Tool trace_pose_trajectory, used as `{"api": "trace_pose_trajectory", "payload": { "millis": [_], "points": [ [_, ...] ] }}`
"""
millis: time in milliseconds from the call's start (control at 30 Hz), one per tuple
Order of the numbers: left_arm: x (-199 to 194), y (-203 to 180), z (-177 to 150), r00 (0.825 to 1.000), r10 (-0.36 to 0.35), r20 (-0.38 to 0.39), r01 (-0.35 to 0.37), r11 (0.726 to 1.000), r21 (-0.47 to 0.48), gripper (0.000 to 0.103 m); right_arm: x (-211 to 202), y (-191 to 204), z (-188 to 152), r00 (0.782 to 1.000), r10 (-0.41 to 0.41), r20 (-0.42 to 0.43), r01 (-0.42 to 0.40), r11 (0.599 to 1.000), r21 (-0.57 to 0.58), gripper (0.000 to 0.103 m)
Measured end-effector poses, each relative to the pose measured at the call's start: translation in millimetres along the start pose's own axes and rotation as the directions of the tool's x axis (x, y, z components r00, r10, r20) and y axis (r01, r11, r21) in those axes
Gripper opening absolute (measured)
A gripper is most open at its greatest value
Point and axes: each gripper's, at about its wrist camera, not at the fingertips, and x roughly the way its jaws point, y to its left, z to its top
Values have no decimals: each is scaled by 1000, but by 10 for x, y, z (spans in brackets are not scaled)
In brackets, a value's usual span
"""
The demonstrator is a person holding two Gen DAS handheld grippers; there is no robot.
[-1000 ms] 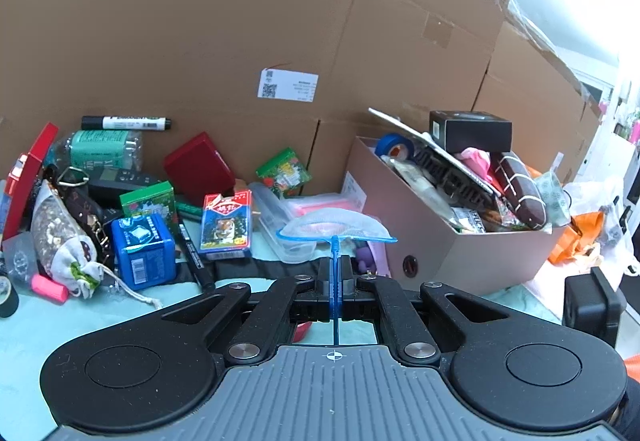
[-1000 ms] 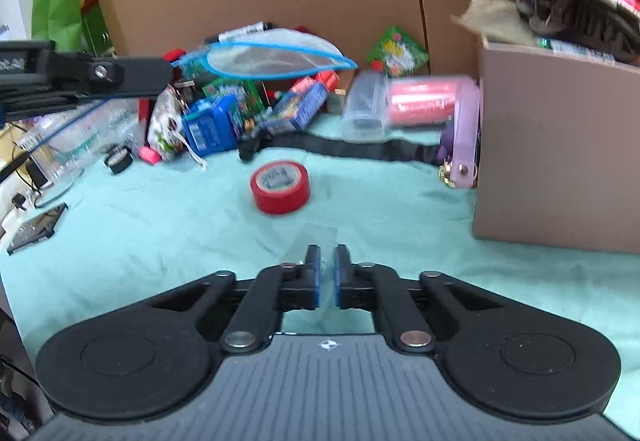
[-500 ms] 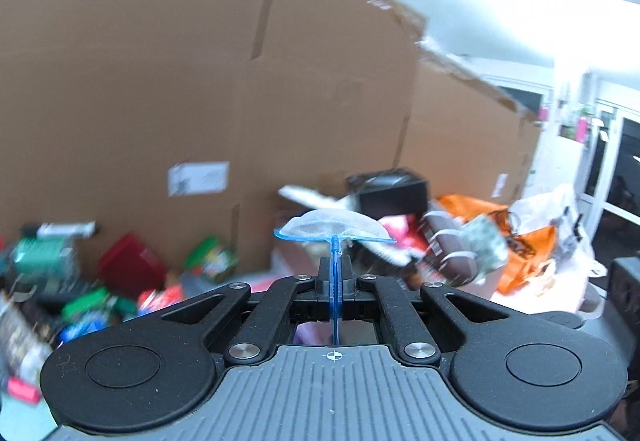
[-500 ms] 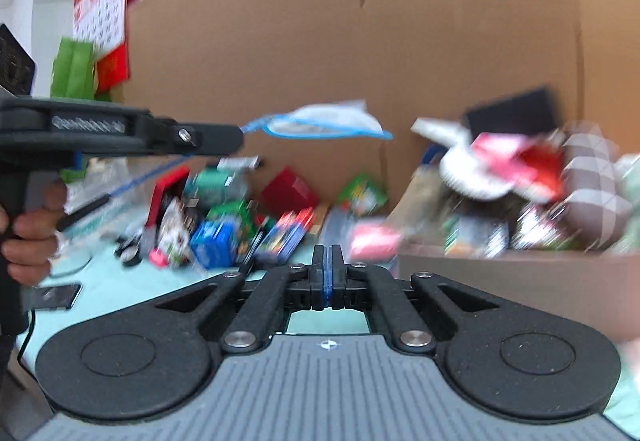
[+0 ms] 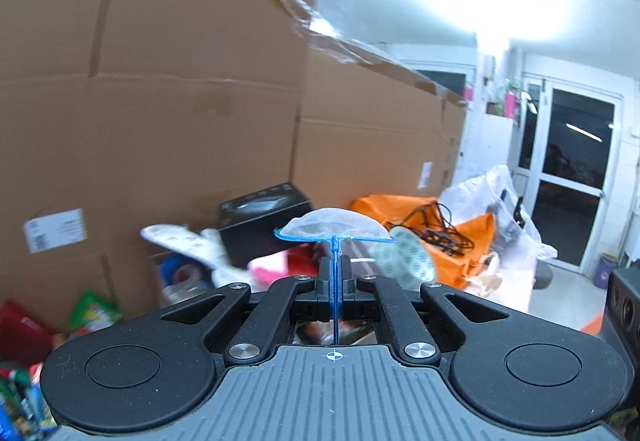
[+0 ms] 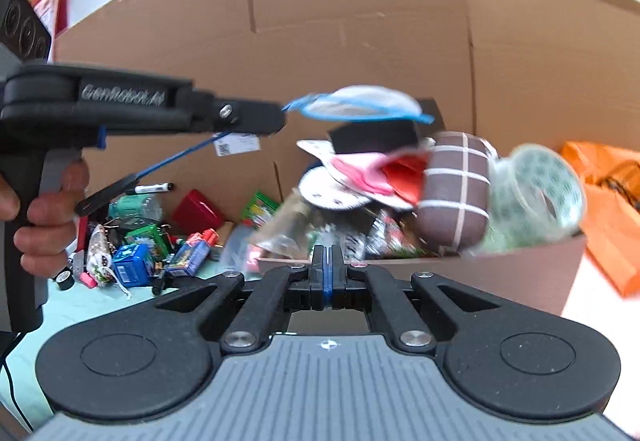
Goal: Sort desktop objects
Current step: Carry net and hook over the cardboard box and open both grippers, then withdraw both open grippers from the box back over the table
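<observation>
My left gripper (image 5: 335, 261) is shut on a small blue-rimmed net scoop (image 5: 335, 231), gripping its thin blue handle; the mesh head sticks up past the fingertips. In the right wrist view the left gripper (image 6: 276, 117) holds the scoop (image 6: 360, 107) in the air above the full cardboard box (image 6: 500, 277). My right gripper (image 6: 328, 261) is shut with nothing visible between its fingers, raised in front of the box. The box holds a brown checked pouch (image 6: 452, 189), a tape roll (image 6: 536, 193), a black box (image 5: 264, 221) and other items.
Large cardboard sheets (image 5: 180, 101) wall the back. Loose items lie on the teal cloth at left: blue box (image 6: 134, 269), red case (image 6: 196, 209), marker (image 6: 154, 187), green packets (image 6: 258, 207). Orange bags (image 5: 452, 237) lie right of the box.
Both grippers rose and swung right toward the box. The left gripper carried the scoop from over the table clutter to above the box. The right gripper closed fully.
</observation>
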Motion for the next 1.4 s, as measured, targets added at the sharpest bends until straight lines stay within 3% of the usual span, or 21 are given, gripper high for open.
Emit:
{"api": "trace_pose_trajectory", "payload": {
  "millis": [167,300,633,700,733,800,1033,1400],
  "points": [
    [401,-136,209,999,-31,16,31,999,20,0,-17,-159,-31,1000,-25,-9,25,999,33,0],
    [826,-240,315,1000,-12,-24,13,999,50,0,-40,-273,-30,999,-46,-4,46,998,45,1],
    [1575,-255,36,983,51,-174,-34,995,98,2,-15,-698,97,986,-161,44,157,984,84,4],
    [1589,-227,20,985,59,-161,-43,994,105,18,-11,-726,76,988,-149,39,145,986,83,12],
    [1582,-210,18,985,57,-162,-40,994,105,24,-8,-726,53,990,-139,34,136,988,75,25],
    [1577,-201,12,984,68,-163,-49,992,120,40,57,-673,-10,992,-127,6,126,991,52,40],
    [1599,-195,32,982,98,-163,-73,985,158,35,308,-407,-244,995,-25,-94,26,1000,11,40],
    [1585,-136,106,976,96,-195,-64,984,165,34,424,-193,-97,995,61,-84,-63,998,-21,35]
  ]
}}
